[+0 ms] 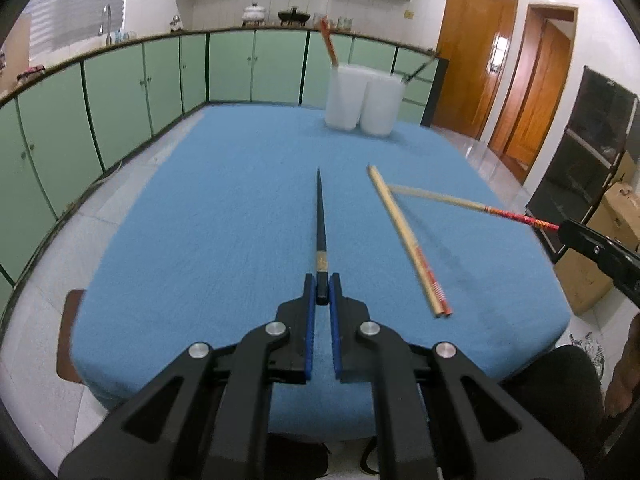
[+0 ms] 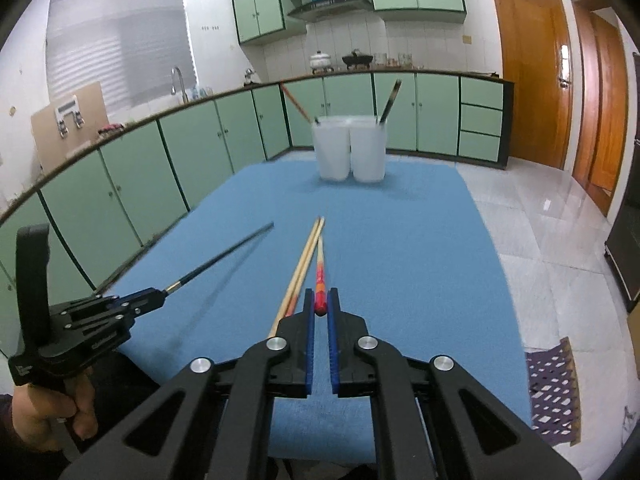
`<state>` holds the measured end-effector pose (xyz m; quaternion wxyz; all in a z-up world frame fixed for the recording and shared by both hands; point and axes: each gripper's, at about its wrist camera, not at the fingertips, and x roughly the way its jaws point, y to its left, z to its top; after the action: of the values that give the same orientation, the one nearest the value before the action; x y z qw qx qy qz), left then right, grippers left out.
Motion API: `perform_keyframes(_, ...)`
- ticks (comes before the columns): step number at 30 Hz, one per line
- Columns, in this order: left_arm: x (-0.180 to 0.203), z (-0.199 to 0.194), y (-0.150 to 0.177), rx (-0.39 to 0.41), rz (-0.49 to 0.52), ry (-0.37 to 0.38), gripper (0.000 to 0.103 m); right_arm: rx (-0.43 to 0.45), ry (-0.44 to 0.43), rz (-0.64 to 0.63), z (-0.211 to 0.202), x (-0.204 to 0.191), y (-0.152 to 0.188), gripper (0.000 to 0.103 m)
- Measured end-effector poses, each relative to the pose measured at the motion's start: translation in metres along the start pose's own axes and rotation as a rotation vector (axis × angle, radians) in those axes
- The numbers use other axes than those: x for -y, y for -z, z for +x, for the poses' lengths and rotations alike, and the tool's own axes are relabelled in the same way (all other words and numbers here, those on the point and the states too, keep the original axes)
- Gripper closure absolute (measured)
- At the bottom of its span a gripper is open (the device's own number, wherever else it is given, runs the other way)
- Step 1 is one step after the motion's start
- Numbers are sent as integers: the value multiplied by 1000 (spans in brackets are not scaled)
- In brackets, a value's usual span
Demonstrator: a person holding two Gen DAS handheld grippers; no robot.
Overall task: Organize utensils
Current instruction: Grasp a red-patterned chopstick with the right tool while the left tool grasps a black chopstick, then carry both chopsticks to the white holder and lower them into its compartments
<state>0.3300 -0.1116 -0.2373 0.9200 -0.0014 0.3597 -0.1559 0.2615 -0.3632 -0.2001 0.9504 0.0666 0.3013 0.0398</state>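
My left gripper is shut on the butt of a black chopstick that points forward above the blue table. My right gripper is shut on the red end of a wooden chopstick; it also shows in the left wrist view. A pair of wooden chopsticks lies on the cloth, also visible in the right wrist view. Two white cups stand at the far edge. The left cup holds a red-ended chopstick, the right cup a black one.
Green cabinets run along the left and far walls. Wooden doors are at the right. A brown chair seat shows at the table's near left corner. A patterned mat lies on the floor at right.
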Motion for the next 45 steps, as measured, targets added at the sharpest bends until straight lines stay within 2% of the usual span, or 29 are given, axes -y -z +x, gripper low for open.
perform_keyframes(6,6,-49,-24,78,34,21,97,42,-27,2,-31,-2,-31,97)
perform_keyframes(13,15,-81,-66,145,97,41,97,61,-30,-48,-46,-9,-68,97)
perform_keyframes(22,9,-68,-110,97,127,89,97,3,-28,-110,-25,-17,-99,97)
perform_keyframes(33,-3,-33,-162,-1,137,125,97,-144,-48,-123,19,-13,-153,97)
perform_keyframes(38,-8,-26,-171,-24,138,125,97,-178,-51,-115,30,-11,-165,97)
perform_keyframes(45,-7,-30,-174,-11,136,128,97,-165,-53,-112,24,-12,-169,97)
